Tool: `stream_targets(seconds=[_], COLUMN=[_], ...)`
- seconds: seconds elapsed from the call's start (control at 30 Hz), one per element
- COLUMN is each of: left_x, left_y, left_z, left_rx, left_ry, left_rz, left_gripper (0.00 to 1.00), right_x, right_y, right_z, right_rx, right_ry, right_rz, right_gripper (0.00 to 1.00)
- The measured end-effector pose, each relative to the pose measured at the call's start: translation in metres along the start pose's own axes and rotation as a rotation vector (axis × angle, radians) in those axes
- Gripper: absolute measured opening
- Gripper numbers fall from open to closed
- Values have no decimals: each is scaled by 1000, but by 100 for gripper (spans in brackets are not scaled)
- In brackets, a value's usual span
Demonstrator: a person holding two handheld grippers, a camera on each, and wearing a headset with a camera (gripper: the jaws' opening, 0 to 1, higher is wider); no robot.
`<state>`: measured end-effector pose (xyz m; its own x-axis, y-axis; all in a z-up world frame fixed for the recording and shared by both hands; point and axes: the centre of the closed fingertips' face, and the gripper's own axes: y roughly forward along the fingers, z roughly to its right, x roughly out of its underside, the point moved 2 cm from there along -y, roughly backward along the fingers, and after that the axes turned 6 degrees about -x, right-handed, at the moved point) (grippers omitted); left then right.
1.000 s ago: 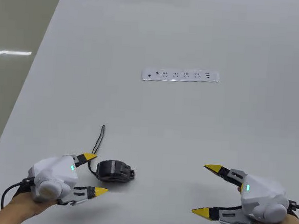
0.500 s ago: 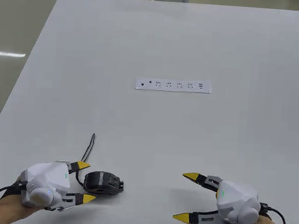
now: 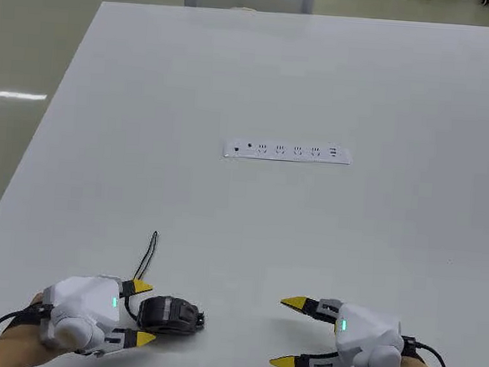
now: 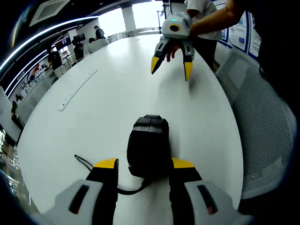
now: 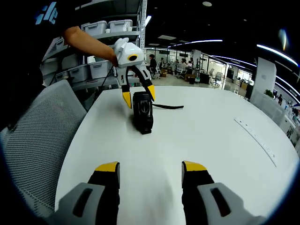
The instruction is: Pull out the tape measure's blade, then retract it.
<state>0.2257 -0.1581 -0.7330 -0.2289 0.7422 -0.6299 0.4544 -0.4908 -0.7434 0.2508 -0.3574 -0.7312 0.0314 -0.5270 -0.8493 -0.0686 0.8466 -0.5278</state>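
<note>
The black tape measure (image 3: 171,314) lies on the white table (image 3: 260,75) near its front edge, and its black strap (image 3: 147,256) trails away from it. My left gripper (image 3: 139,313) is open, with the case's near end between its yellow fingertips (image 4: 107,163). In the left gripper view the tape measure (image 4: 148,145) sits just ahead of the jaws, and the right gripper (image 4: 171,69) faces it from farther off. My right gripper (image 3: 284,333) is open and holds nothing, a short way right of the case. In its own view the tape measure (image 5: 142,111) stands ahead with the left gripper (image 5: 139,97) over it.
A white power strip (image 3: 287,151) lies across the middle of the table. The table's left edge (image 3: 37,144) drops to the floor. A grey mesh chair (image 5: 33,140) stands at the near side, and shelves with bins (image 5: 98,28) are behind.
The right gripper has moved left, closer to the tape measure. The left gripper has edged slightly forward around the case. The tape measure has stayed put, and the head camera has shifted.
</note>
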Motion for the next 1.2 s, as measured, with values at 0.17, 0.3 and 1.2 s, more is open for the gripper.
stream_targets(seconds=[0.17, 0.3, 1.2], left_x=[-1, 0, 2], left_y=[6, 9, 14], left_z=[3, 4, 5], left_rx=[23, 40, 95], left_ry=[19, 30, 26], left_rz=[-4, -6, 8], left_gripper=[38, 36, 29], right_x=[-5, -7, -19], right_y=[12, 21, 84], right_z=[2, 2, 5], right_rx=[-17, -33, -114], right_ry=[-8, -9, -16], right_rz=[5, 8, 5], right_gripper=[50, 48, 37])
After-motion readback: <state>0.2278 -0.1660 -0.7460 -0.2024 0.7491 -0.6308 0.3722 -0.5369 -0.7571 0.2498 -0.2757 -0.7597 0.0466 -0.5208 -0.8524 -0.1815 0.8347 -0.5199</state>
